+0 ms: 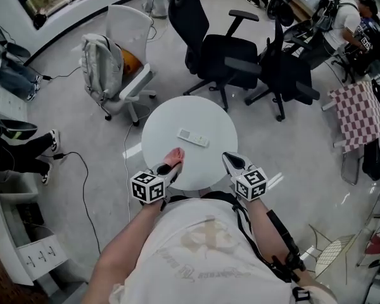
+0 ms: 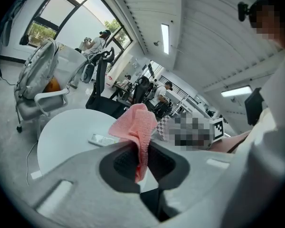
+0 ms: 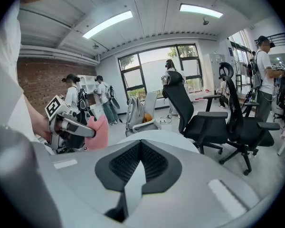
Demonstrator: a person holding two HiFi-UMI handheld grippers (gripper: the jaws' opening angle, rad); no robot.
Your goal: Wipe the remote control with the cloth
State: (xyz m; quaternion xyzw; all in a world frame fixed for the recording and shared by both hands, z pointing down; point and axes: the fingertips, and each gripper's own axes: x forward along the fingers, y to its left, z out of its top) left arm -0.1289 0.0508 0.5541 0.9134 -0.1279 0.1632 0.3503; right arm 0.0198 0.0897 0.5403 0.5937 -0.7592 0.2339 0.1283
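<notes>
A white remote control [image 1: 193, 137] lies flat near the middle of the round white table [image 1: 221, 125]. It also shows past the left jaws as a remote control [image 2: 103, 139]. My left gripper [image 1: 173, 166] hovers over the table's near edge, shut on a pink cloth [image 1: 174, 156] that sticks up between its jaws. The same pink cloth [image 2: 138, 127] fills the left gripper view. My right gripper [image 1: 231, 162] is shut and holds nothing, above the table's near right edge. In the right gripper view its jaws meet with nothing between them, and the left gripper [image 3: 71, 127] with the cloth [image 3: 97, 133] shows at the left.
Two black office chairs [image 1: 225, 49] [image 1: 285, 75] stand beyond the table. A white chair with a grey backpack [image 1: 104, 65] is at the far left. A checkered cloth [image 1: 361, 113] lies on a stand at the right. People stand in the background.
</notes>
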